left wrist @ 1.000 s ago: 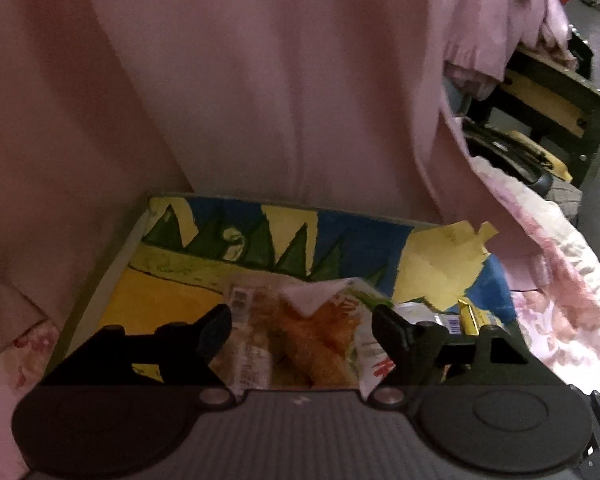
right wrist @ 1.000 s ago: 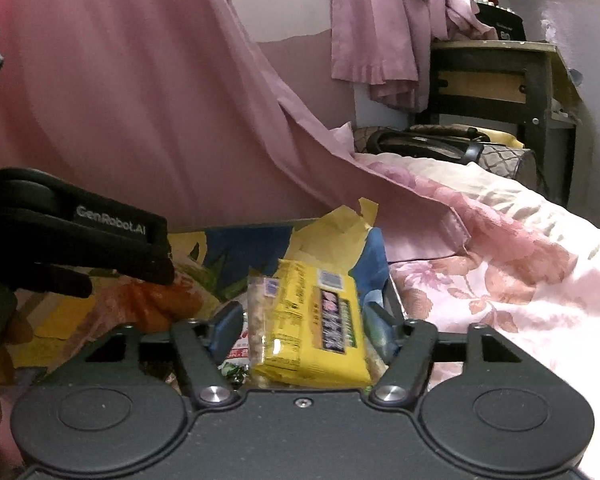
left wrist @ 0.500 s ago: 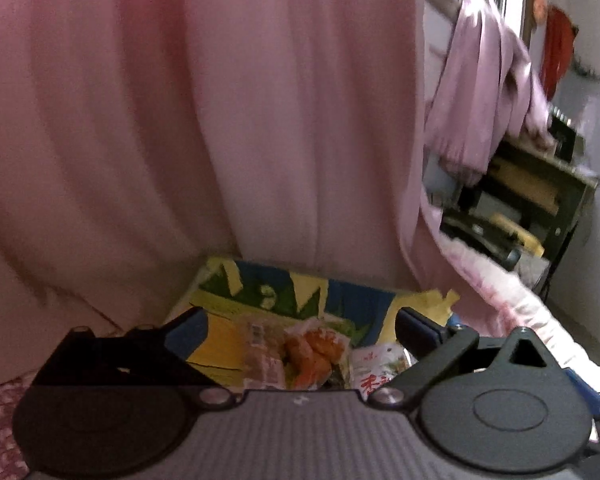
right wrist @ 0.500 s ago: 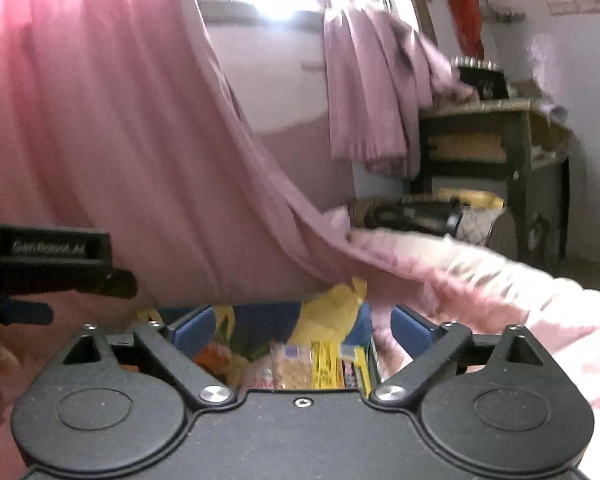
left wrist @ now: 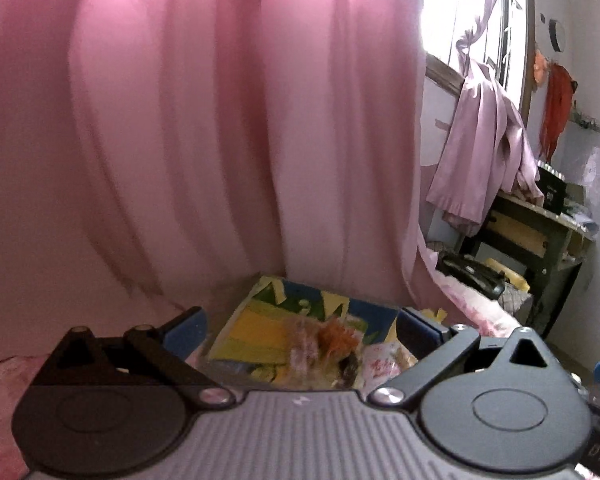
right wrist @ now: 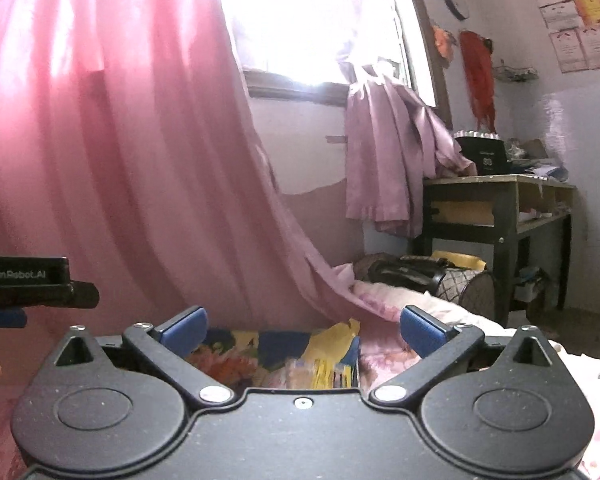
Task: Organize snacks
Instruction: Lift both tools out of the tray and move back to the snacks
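Observation:
A colourful box [left wrist: 260,332] with blue, yellow and green print lies on the bed and holds several snack packets. An orange snack packet [left wrist: 336,336] and a white and red packet [left wrist: 382,364] lie in it. In the right wrist view the box [right wrist: 284,344] shows yellow packets [right wrist: 324,372] inside. My left gripper [left wrist: 302,328] is open and empty, raised above and behind the box. My right gripper [right wrist: 302,326] is open and empty, also raised back from the box. The left gripper's body [right wrist: 28,284] shows at the left edge of the right wrist view.
A pink curtain [left wrist: 220,140] hangs right behind the box. A floral bedsheet [right wrist: 460,344] spreads to the right. A dark desk [right wrist: 500,208] and a black bag [right wrist: 416,272] stand at the far right. A mauve garment [right wrist: 384,160] hangs by the window.
Both grippers opened, let go of their snack packets in the box, and pulled up and back. The packets now lie in the box.

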{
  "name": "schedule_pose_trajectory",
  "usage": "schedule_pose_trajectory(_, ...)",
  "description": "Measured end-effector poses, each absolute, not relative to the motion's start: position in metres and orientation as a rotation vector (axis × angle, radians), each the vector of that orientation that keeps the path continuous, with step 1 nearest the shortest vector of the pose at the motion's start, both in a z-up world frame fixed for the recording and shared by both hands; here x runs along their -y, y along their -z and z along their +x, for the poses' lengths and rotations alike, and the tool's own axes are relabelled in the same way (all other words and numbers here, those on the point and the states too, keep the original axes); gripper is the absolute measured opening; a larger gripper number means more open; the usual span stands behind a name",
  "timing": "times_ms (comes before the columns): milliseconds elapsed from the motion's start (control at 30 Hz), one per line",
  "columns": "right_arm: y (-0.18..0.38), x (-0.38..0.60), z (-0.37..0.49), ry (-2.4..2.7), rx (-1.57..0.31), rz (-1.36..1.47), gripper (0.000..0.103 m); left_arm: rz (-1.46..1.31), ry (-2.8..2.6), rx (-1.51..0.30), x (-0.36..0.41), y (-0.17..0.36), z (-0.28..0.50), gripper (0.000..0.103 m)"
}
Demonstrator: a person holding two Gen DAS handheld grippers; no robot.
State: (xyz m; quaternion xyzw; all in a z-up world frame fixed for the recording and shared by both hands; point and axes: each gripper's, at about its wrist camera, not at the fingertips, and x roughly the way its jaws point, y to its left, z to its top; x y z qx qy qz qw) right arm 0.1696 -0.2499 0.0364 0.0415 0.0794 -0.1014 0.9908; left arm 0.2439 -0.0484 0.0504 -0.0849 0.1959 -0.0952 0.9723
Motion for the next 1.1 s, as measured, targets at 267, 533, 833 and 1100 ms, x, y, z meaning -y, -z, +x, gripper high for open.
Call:
schedule_pose_trajectory(267, -0.034, 0.242, 0.117, 0.186, -0.169, 0.101, 0.102, -0.189, 0.135, -0.384, 0.023, -0.039, 0.178, 0.103)
schedule_pose_trajectory(533, -0.034, 0.235, 0.09, 0.17, -0.174, 0.101, 0.102, -0.15, 0.076, -0.413, 0.005, -0.027, 0.133, 0.103)
schedule_pose_trajectory(833, -0.024, 0.218, 0.067, 0.112, -0.247, 0.076, 0.102, -0.113, 0.003, -0.538, -0.007, -0.011, 0.105, 0.103)
schedule_pose_trajectory(1100, -0.015, 0.208, 0.056, 0.084, -0.313, 0.081, 0.102, -0.066, -0.025, -0.56, -0.006, -0.007, 0.088, 0.103)
